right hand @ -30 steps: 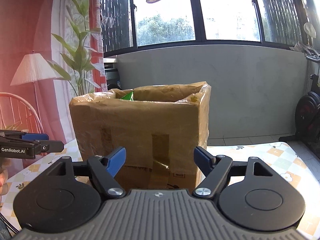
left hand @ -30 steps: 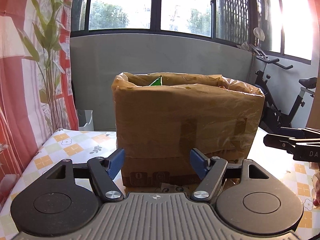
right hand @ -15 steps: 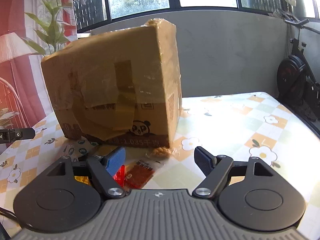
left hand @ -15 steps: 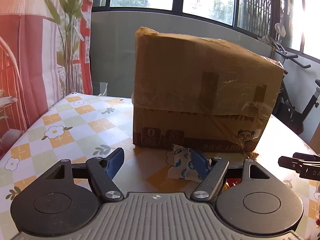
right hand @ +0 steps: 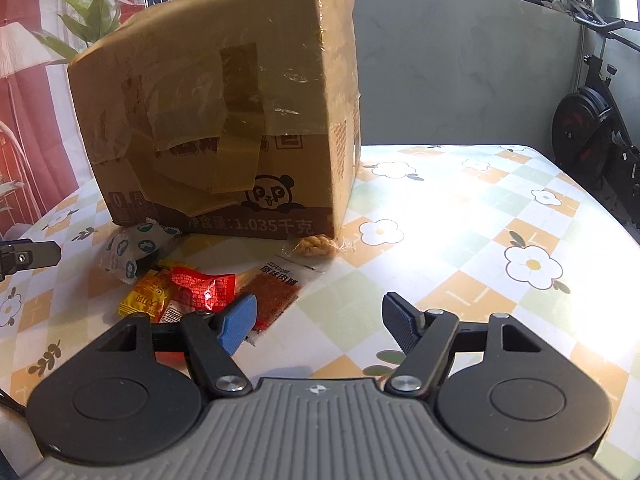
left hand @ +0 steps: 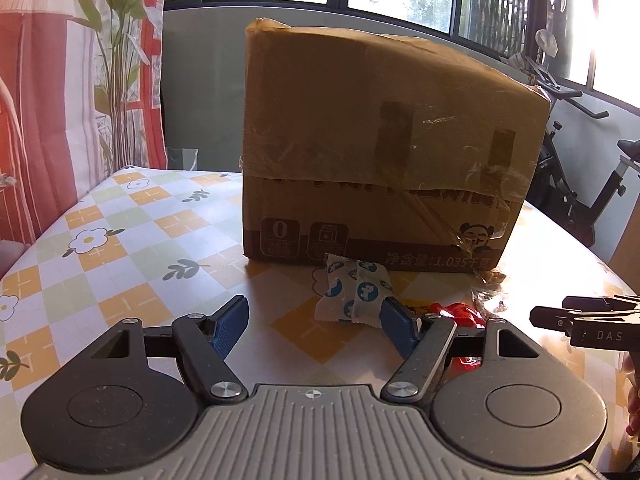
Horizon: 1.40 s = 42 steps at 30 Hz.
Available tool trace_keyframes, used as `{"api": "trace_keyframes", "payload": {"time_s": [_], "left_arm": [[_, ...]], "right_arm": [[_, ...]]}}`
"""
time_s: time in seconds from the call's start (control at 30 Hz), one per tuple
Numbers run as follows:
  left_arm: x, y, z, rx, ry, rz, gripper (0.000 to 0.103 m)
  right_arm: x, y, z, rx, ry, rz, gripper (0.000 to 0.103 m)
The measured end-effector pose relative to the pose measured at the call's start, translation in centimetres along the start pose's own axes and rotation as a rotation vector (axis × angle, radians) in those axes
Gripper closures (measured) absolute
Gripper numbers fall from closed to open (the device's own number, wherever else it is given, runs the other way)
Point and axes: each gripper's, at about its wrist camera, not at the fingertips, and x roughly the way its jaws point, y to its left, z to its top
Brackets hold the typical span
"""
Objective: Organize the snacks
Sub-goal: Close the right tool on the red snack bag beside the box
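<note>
The right gripper point(right hand: 316, 316) has just been closing a little, jaws apart and empty. Beside its left finger lies a flat meat-jerky packet point(right hand: 276, 292), light and limp; pinch its edge. The left gripper point(left hand: 314, 320) gapes empty before a blue-dotted white wrapper point(left hand: 352, 292), by the cardboard box point(left hand: 380, 152).

Snack pkts point(right hand: 192, 280) beside box point(right hand: 224, 120)
</note>
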Motion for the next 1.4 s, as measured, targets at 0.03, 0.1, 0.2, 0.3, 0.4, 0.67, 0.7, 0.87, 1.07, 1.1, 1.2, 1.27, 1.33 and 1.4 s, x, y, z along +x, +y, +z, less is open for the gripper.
{"api": "trace_keyframes", "payload": {"time_s": [0.03,0.1,0.2,0.3,0.4,0.67,0.7,0.87,1.07,1.1,1.2,1.27,1.33,1.4], "left_arm": [[0.0,-0.1,0.0,0.0,0.001,-0.006,0.029],[0.0,-0.2,-0.2,0.004,0.002,-0.013,0.029],[0.1,-0.3,-0.2,0.004,0.005,-0.016,0.029],[0.2,-0.3,-0.2,-0.008,-0.002,-0.019,0.029],[0.2,-0.4,-0.3,-0.006,-0.005,-0.025,0.029],[0.2,-0.2,-0.5,-0.009,-0.003,-0.026,0.029],[0.3,-0.1,-0.5,-0.011,0.0,-0.025,0.029],[0.6,0.1,-0.6,-0.017,0.007,-0.023,0.029],[0.7,-0.2,-0.9,-0.009,0.015,-0.027,0.029],[0.7,-0.2,-0.9,-0.008,0.016,-0.028,0.029],[0.7,-0.2,-1.1,-0.004,0.021,-0.028,0.029],[0.7,-0.3,-1.3,0.0,0.024,-0.031,0.029],[0.8,-0.3,-1.4,0.004,0.031,-0.037,0.029],[0.9,-0.4,-1.5,0.005,0.039,-0.044,0.029]], "right_arm": [[0.0,0.0,0.0,-0.001,-0.001,0.003,0.031],[0.0,0.2,0.0,-0.006,0.001,0.012,0.031],[0.2,0.7,0.1,-0.019,0.007,0.03,0.033],[0.2,1.2,0.3,-0.03,0.004,0.048,0.033],[0.8,2.2,0.8,-0.062,0.008,0.082,0.04],[4.1,5.8,1.9,-0.149,0.043,0.187,0.044],[4.5,6.1,1.9,-0.154,0.051,0.186,0.044],[5.7,6.6,1.3,-0.185,0.079,0.166,0.044],[5.3,7.5,0.5,-0.267,0.066,0.132,0.045],[5.2,7.5,0.4,-0.274,0.062,0.129,0.045],[5.1,7.6,0.2,-0.286,0.055,0.134,0.05],[4.9,7.6,0.1,-0.293,0.046,0.141,0.052],[4.5,7.5,0.0,-0.284,0.034,0.152,0.053],[3.8,7.1,-0.1,-0.258,0.002,0.158,0.054]]}}
